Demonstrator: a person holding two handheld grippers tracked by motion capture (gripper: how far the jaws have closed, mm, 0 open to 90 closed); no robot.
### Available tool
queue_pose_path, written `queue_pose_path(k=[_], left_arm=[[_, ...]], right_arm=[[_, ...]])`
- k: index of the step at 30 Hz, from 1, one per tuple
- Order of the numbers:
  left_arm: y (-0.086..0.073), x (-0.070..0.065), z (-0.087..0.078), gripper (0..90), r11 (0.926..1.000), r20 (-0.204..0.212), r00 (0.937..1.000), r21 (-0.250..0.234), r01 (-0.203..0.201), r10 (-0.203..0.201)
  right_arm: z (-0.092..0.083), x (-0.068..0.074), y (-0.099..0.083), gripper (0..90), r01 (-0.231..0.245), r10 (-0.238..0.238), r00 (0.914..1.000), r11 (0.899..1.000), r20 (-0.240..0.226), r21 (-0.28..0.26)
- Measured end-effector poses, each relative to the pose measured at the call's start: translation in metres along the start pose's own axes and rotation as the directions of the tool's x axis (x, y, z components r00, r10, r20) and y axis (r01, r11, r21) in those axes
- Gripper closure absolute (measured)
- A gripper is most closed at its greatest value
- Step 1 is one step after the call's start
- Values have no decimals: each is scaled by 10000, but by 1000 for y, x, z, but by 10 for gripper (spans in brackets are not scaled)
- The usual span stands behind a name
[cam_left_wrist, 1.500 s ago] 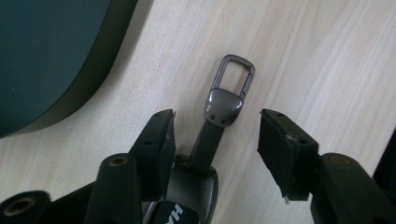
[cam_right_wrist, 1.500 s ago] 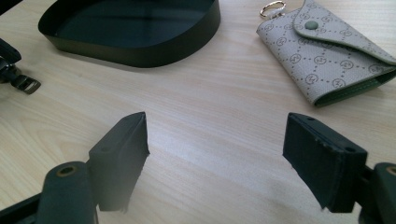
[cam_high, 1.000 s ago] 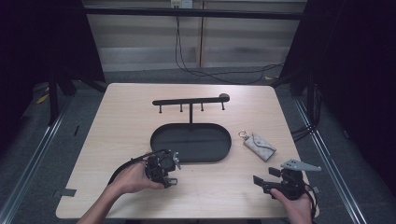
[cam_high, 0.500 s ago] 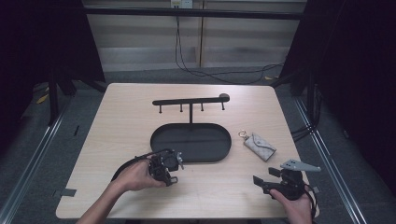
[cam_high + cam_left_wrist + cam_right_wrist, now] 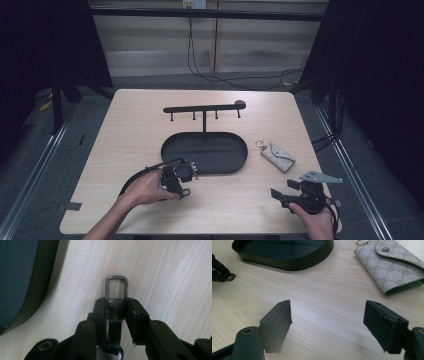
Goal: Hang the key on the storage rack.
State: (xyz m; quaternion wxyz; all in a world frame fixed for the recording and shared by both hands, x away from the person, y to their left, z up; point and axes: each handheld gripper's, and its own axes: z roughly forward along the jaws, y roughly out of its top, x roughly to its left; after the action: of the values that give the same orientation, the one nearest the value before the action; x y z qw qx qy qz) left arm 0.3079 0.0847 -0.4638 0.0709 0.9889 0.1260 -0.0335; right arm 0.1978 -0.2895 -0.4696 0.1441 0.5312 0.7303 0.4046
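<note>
While left tool [image 5: 116,312] clamps one key strap [image 5: 115,315] (one pouch [image 5: 278,156] apart)

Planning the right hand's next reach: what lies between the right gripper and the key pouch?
Only bare wood. In the right gripper view, the table runs uncluttered from the open right gripper up to the key pouch; the black tray sits off to the side.

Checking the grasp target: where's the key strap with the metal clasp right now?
The key strap is clamped in the left tongs, flat on the table in the high view's lower left, just beside the near-left end of the black oval tray; its clasp pokes out past the tips.
</note>
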Motion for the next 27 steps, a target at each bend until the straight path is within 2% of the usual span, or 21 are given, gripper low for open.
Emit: queue_pose_path(k=[3, 5, 6, 9, 11, 14, 19, 24, 27], left_arm=[[0, 0, 0, 704, 10000, 3, 10000, 66, 30, -30], [0, 1, 0, 704, 9994, 146, 9993, 63, 352, -353], [0, 3, -1, 705, 9990, 242, 9989, 233, 390, -396], [-1, 5, -1, 706, 9960, 362, 9954, 111, 883, -887], [-2, 6, -2, 706, 9961, 328, 9957, 219, 854, -861], [-5, 8, -6, 706, 9944, 328, 9939, -15, 1057, -1056], [-11, 11, -19, 706, 9927, 289, 9924, -114, 1203, -1200], [-19, 15, -33, 705, 9859, 100, 9885, -712, 1514, -1511], [-20, 18, -40, 706, 9834, 24, 9864, -772, 1639, -1643]], right_arm=[[0, 0, 0, 225, -22, 23, 10000, 10000, -32, 45], [0, 0, 0, 225, -14, 14, 10000, 10000, -30, 59], [0, 0, 0, 225, 8, -7, 10000, 10000, -31, 48], [1, 0, 0, 226, 21, -21, 10000, 10000, -41, 56], [1, 0, 0, 226, 22, -22, 10000, 10000, -29, 51], [1, 0, 0, 226, 20, -19, 10000, 10000, -33, 94], [1, -1, 0, 226, -1, 1, 10000, 10000, -60, 60], [1, 0, 0, 226, -11, 11, 10000, 10000, -22, 90], [2, 0, 0, 226, -31, 31, 10000, 9999, -10, 98]])
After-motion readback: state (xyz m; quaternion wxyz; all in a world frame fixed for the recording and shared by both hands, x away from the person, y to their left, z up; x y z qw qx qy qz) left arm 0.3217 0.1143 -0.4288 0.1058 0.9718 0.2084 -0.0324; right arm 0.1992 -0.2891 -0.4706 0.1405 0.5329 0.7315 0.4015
